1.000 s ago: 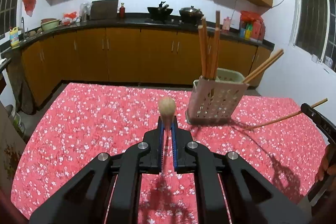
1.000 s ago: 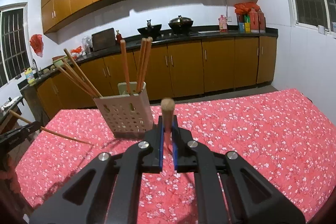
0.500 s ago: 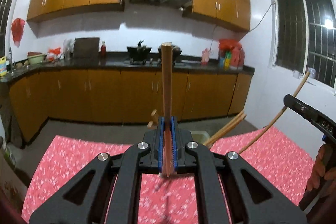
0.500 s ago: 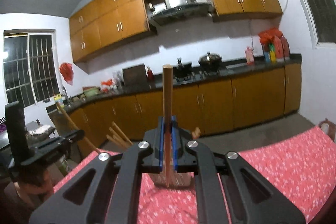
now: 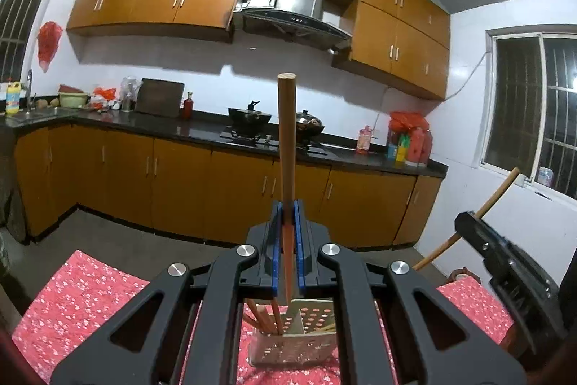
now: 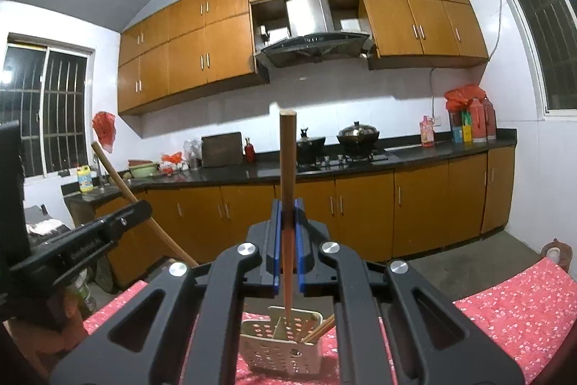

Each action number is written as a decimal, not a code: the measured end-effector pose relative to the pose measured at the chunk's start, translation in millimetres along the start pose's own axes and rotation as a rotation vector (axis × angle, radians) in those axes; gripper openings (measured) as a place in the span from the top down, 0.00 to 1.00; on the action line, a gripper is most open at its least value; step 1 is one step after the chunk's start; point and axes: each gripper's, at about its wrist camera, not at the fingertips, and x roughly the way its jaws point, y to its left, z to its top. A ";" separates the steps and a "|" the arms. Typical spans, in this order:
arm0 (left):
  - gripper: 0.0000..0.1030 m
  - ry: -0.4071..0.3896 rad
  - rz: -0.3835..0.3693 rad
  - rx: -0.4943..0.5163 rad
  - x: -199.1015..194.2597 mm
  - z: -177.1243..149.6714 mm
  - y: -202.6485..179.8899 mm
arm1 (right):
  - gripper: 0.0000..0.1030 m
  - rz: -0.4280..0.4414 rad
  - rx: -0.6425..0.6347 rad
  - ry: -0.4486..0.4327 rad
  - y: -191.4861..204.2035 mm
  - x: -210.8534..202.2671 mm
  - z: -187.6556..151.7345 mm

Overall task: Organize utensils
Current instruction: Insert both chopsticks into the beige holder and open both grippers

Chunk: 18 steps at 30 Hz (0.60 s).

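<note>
My left gripper (image 5: 287, 222) is shut on a wooden chopstick (image 5: 286, 147) held upright, its tip just above the perforated white utensil basket (image 5: 292, 345), which holds several chopsticks. My right gripper (image 6: 287, 222) is shut on another upright chopstick (image 6: 288, 161), its tip over or just inside the same basket (image 6: 281, 345). Each gripper shows in the other's view: the right one (image 5: 505, 262) at right with its chopstick (image 5: 494, 197), the left one (image 6: 83, 240) at left with its chopstick (image 6: 119, 183).
The basket stands on a table with a red flowered cloth (image 5: 83, 298) that also shows in the right wrist view (image 6: 512, 305). Behind are orange kitchen cabinets (image 5: 180, 190), a dark counter with pots (image 5: 249, 118) and a range hood (image 6: 310, 42).
Both grippers have tilted up from level and risen over the basket. The chopsticks now stand upright with their tips lowered toward the basket openings.
</note>
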 end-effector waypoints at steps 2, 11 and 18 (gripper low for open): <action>0.93 0.019 0.000 -0.003 6.7 -5.4 1.4 | 0.92 -0.005 -0.002 0.029 0.0 14.4 -7.1; 0.93 0.096 -0.024 0.007 27.8 -26.3 1.3 | 0.92 -0.007 0.004 0.099 0.3 40.7 -25.2; 0.93 0.137 -0.023 0.024 38.5 -39.4 0.2 | 0.92 -0.006 0.008 0.127 2.1 48.4 -32.1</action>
